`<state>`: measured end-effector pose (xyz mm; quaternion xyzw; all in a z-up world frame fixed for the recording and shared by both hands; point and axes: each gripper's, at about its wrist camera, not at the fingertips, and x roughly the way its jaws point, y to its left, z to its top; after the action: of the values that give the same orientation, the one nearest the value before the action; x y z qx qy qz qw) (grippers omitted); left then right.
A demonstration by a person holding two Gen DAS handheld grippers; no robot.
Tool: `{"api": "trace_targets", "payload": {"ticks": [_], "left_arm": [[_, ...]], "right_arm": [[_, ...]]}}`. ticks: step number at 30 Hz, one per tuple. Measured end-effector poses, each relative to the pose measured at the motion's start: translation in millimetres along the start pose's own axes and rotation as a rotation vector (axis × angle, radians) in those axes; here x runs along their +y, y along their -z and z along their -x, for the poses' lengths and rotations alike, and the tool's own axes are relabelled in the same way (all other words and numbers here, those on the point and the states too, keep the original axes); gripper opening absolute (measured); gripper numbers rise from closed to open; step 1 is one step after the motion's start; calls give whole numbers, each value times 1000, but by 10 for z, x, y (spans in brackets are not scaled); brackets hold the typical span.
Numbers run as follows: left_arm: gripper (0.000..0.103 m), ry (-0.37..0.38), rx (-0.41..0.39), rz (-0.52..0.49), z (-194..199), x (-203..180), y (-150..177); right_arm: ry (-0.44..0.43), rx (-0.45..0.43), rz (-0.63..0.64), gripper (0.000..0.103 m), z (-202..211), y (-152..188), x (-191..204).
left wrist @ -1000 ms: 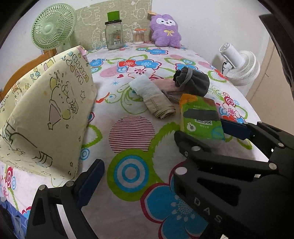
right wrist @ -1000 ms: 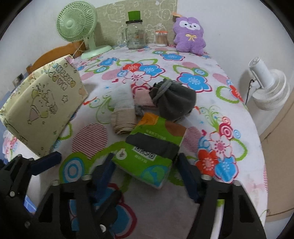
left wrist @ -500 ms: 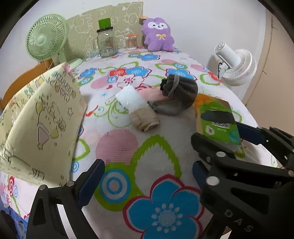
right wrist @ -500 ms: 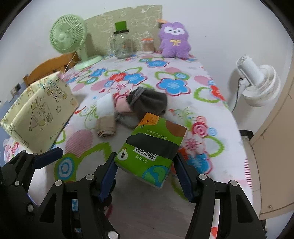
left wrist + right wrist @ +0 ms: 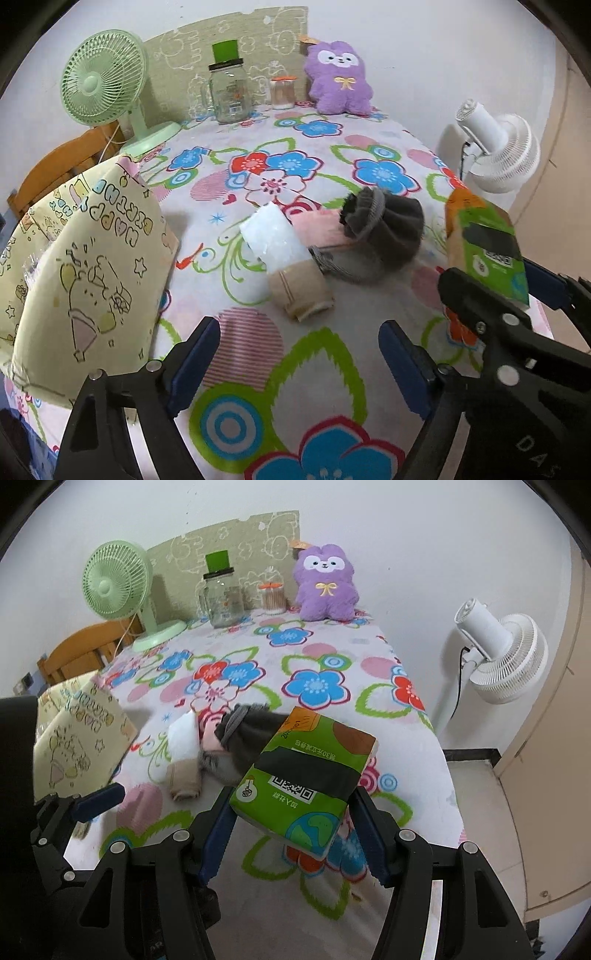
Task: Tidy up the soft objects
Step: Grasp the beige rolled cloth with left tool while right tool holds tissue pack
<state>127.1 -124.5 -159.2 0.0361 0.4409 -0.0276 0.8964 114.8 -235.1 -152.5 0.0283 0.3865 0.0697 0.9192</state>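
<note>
My right gripper (image 5: pixel 291 812) is shut on a green tissue pack (image 5: pixel 306 775), holding it tilted in the air above the flowered tablecloth (image 5: pixel 317 686). In the left wrist view the same pack (image 5: pixel 484 243) hangs at the right. My left gripper (image 5: pixel 299 339) hovers over the cloth with its jaws wide but closing, and nothing is between them. Just beyond it lie a beige rolled cloth (image 5: pixel 299 288), a white folded cloth (image 5: pixel 273 236), a pink cloth (image 5: pixel 317 230) and a grey drawstring pouch (image 5: pixel 388 229). A yellow printed pillow (image 5: pixel 81 266) leans at the left.
A purple plush (image 5: pixel 340 81), a glass jar with a green lid (image 5: pixel 229 92), a small swab jar (image 5: pixel 283 92) and a green desk fan (image 5: pixel 103 81) stand along the back. A white floor fan (image 5: pixel 498 151) is beside the table's right edge. A wooden chair (image 5: pixel 55 166) is at the left.
The right gripper has lifted the tissue pack off the table and drawn it back. Both views have pulled back and up. The left jaws have narrowed a little.
</note>
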Motion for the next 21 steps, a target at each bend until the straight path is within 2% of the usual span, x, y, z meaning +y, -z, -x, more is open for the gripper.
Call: {"api": "trace_targets", "payload": {"ticks": [4,12,21], "left_arm": [[87,-19,-4,9,-65,7,-66],[70,-25,41,55,-260,102,-176],[61,-17,45,80,-340,168,-249]], "right_arm": [[-3,-4,-4,65,-57,-67,-12],[-10,-1,-8,65,-195,-177,-4],[-17,5,-35,65,-290,-255,2]]}}
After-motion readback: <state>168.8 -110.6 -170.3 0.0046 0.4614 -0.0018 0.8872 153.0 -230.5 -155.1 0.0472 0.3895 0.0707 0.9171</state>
